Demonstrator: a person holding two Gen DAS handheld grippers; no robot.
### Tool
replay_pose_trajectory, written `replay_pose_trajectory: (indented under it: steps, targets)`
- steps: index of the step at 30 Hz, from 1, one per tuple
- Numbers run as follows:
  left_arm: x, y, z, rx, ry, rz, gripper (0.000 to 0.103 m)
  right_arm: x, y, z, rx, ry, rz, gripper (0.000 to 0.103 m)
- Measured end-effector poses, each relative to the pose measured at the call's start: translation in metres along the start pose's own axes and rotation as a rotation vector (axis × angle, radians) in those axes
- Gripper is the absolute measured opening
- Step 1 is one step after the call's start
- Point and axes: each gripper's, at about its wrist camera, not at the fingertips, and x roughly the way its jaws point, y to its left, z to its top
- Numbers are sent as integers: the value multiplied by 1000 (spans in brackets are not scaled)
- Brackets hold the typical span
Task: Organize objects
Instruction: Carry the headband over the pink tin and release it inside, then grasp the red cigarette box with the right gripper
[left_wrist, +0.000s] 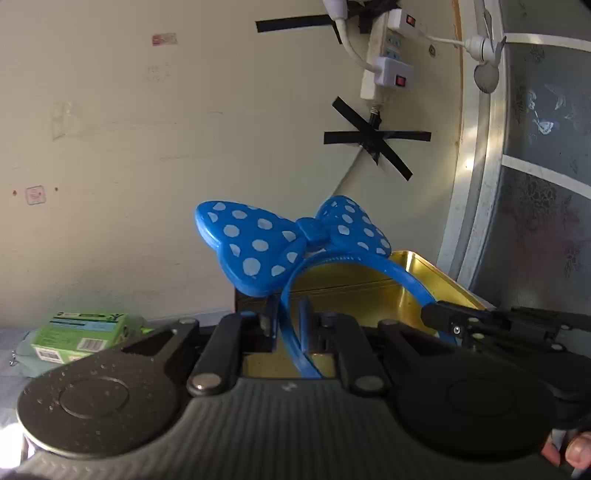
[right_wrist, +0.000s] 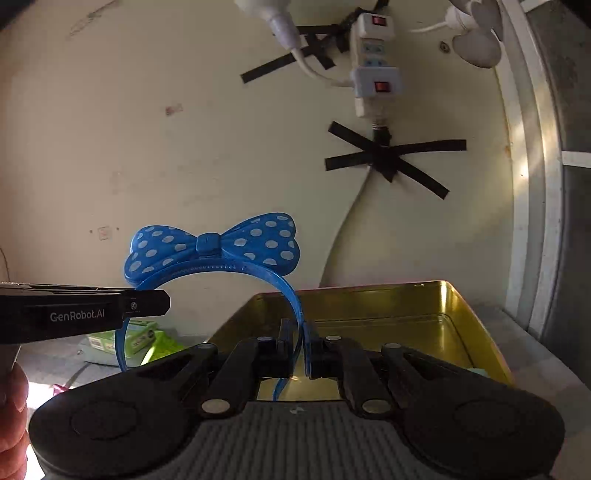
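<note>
Left wrist view: the left gripper (left_wrist: 291, 325) has its fingers closed on one leg of the blue polka-dot bow headband (left_wrist: 295, 236), held above the open gold tin (left_wrist: 369, 288). A green box (left_wrist: 79, 334) lies to the left.

Right wrist view: the right gripper (right_wrist: 297, 349) clamps the headband's other leg over the tin.

Your left gripper (left_wrist: 290, 325) is matte black: two round discs at 7 and 5 o'clock, linkage bars pinned with silver rivets, and a grey ribbed plate at 6 o'clock. Your right gripper (right_wrist: 297, 349) is built identically. The left unit's finger body carries white "GenRobot.AI" lettering and a small screw. Bare skin shows at the frame edges.
</note>
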Motion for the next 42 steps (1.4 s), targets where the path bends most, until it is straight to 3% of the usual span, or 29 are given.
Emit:
replay_pose_trajectory:
  steps: [7,8,11,13,14,25,30,35,42]
  targets:
    - [60,-29,1,57,108,13,15,40,-35,-8,-8,77,-98,3]
    - [65,-32,0,70,117,35,16,43,-36,-9,-10,88,-101,6]
    - [76,-35,-2,93,151,66,17,45,-39,-12,-7,86,-120,26]
    - [75,-33,-3,80,158,69,28,44,-41,-14,-3,78,-122,28]
    - [71,-31,-4,72,146,69,32,43,-41,-15,1,77,-121,28]
    - [-22,2,-16,32,69,43,32,-3,-12,-16,-28,38,-77,28]
    - [-61,27,-39,13,82,67,32,-32,17,-24,-56,25,-28,28]
    - [-90,54,-72,-9,103,136,32,-56,42,-39,-71,28,17,28]
    - [-104,102,-112,-128,197,221,32,-66,77,-75,-110,125,127,28]
